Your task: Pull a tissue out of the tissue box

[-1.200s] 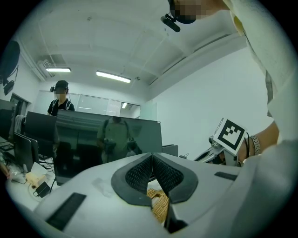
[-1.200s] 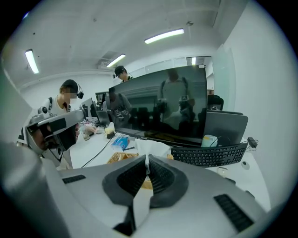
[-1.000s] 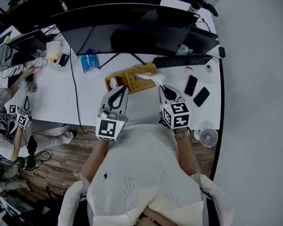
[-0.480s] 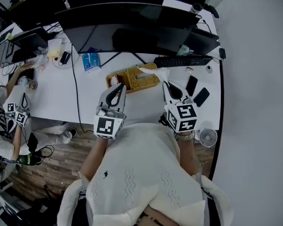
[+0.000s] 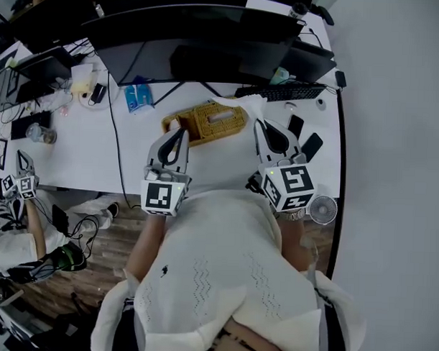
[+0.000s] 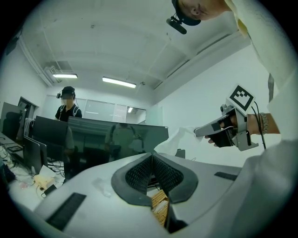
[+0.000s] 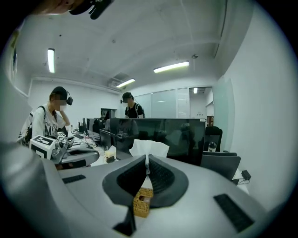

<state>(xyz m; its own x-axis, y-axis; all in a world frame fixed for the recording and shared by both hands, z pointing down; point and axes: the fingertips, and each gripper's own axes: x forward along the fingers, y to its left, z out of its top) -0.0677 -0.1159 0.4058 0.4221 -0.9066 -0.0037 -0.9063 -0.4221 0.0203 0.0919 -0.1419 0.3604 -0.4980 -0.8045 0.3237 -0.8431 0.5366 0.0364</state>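
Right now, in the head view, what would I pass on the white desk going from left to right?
Blue packets → woven yellow tissue box → white tissue → black phone → second black phone.

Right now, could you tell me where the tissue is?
Head view: the tissue is pinched in the right gripper, right of the woven tissue box.
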